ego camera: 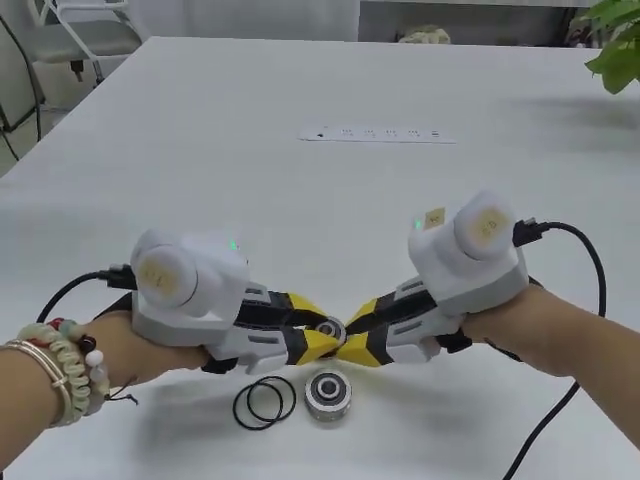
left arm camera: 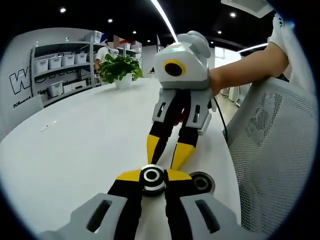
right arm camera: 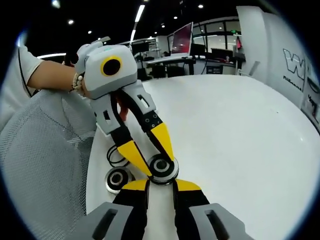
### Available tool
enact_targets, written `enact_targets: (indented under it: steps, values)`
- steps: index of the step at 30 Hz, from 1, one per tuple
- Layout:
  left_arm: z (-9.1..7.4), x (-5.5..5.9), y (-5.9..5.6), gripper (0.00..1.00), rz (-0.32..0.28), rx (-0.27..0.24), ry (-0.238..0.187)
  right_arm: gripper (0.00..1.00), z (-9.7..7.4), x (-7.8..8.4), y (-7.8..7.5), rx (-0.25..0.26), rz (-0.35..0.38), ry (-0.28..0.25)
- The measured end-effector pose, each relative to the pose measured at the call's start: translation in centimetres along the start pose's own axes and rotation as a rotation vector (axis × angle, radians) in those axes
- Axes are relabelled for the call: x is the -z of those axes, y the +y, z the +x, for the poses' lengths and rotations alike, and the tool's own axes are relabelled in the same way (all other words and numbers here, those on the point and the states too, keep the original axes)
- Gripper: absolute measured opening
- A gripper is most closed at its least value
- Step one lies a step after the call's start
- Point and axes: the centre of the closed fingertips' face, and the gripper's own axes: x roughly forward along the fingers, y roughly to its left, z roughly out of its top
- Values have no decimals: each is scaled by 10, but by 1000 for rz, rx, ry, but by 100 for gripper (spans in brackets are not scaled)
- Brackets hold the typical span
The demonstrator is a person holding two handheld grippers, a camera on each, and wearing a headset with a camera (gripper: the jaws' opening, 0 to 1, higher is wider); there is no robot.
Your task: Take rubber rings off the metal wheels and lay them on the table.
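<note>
Nearest on the table [ego camera: 300,200], two loose rings [ego camera: 265,401] lie overlapped, just beside a second wheel [ego camera: 328,394]. Just beyond, held above the table, a wheel [ego camera: 328,329] is clamped between the jaws of the left gripper [ego camera: 312,338]. The right gripper [ego camera: 356,338] is set against the wheel's rim from the opposite side, jaws narrow; whether a ring is pinched cannot be told. For the pull, the wheel should be clamped firmly, only rubber nipped, and the ring peeled sideways over the rim, not tugged straight. It is then to be laid beside the loose rings.
</note>
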Motion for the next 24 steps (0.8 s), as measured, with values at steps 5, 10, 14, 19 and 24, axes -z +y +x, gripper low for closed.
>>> enact_targets:
  steps: [5, 10, 14, 19, 24]
  values:
    - [0, 0, 0, 11, -1, 0, -3, 19, 2, -3, -1, 19, -13, -13]
    - [0, 0, 0, 11, -2, 0, -6, 18, 2, -2, -1, 15, -31, -9]
    - [0, 0, 0, 11, -3, 1, -7, 13, 1, -1, -1, 17, -77, 12]
    - [0, 0, 1, 11, -9, -1, -13, 9, 0, 2, -2, 16, -84, 18]
    - [0, 0, 1, 11, -11, -5, -13, 5, -1, 3, -4, 28, -108, 30]
